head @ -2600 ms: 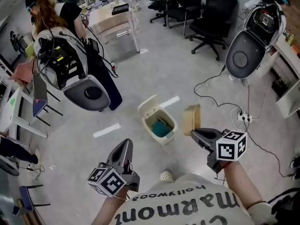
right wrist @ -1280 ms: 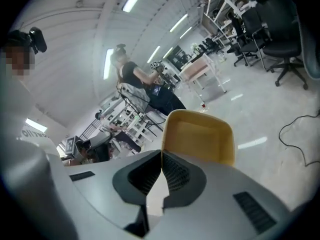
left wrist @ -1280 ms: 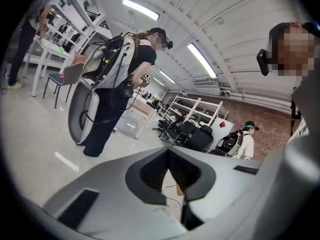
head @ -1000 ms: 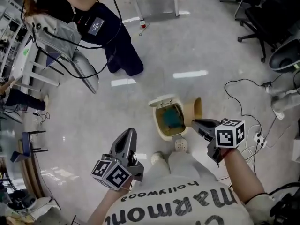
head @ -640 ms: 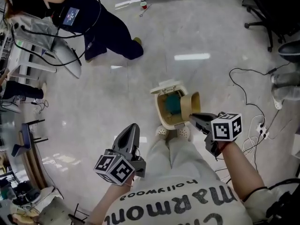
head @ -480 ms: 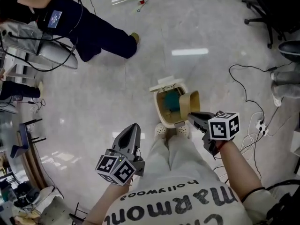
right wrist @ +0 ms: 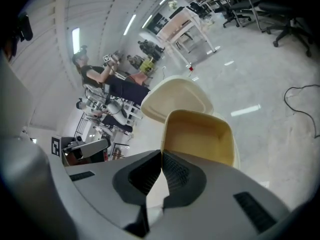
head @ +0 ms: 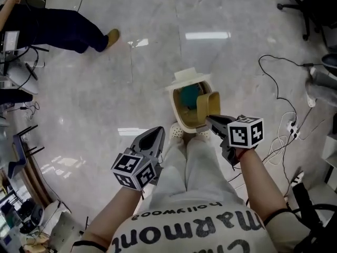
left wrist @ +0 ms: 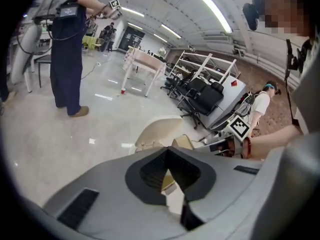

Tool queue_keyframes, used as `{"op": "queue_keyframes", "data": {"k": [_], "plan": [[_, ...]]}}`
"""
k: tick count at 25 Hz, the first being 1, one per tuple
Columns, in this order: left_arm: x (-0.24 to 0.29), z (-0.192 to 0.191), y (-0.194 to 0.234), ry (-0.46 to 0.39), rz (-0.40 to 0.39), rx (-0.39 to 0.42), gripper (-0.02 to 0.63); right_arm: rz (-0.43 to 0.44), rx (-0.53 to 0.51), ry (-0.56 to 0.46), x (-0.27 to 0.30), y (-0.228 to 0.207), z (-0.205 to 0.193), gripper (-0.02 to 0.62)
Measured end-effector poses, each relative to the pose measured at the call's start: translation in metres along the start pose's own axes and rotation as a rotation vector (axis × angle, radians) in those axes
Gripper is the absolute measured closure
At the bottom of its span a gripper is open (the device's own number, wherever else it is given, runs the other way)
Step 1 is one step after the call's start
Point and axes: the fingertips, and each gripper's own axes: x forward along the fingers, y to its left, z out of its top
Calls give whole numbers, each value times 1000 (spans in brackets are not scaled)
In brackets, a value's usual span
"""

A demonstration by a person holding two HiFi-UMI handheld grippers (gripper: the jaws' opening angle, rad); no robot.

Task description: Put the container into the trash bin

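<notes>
The floor (head: 105, 88) is polished and glossy, mirroring ceiling light strips at 12 o'clock and 9 o'clock of the trash bin (head: 177, 112). The bin is smooth cream plastic with a mild sheen. The container (head: 206, 104) is matt tan with smooth walls; whether it is paper pulp or plastic cannot be told. The right gripper (head: 211, 121) and left gripper (head: 158, 133) are matt grey plastic, and their jaws carry dark ribbed pads (right wrist: 177, 171). At 6 o'clock of the bin are pale cloth trousers (head: 200, 167) and white perforated shoes (head: 178, 133).
</notes>
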Motion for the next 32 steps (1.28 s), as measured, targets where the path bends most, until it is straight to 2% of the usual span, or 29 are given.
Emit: {"op": "queue_keyframes", "data": {"k": [3, 6, 8, 11, 13, 17, 23, 28, 32], "plan": [[19, -3, 8, 42, -32, 18, 614, 9, 13, 13, 17, -3, -2, 588], [30, -11, 3, 88, -63, 81, 614, 13, 23, 34, 25, -8, -12, 588], [36, -15, 5, 111, -64, 146, 614, 19, 26, 44, 31, -13, -15, 587], [42, -29, 4, 173, -89, 294, 614, 21, 7, 77, 42, -21, -22, 588], [43, -42, 6, 217, -106, 325, 614, 9, -17, 106, 49, -25, -28, 586], [46, -62, 19, 276, -101, 272, 614, -14, -27, 136, 66, -37, -35, 587], [52, -63, 37, 241, -57, 128, 614, -22, 8, 164, 83, -55, -49, 588], [52, -66, 45, 231, -13, 100, 615, -35, 30, 202, 92, -68, -64, 588], [52, -77, 44, 257, -18, 83, 615, -48, 32, 224, 100, -78, -70, 587]]}}
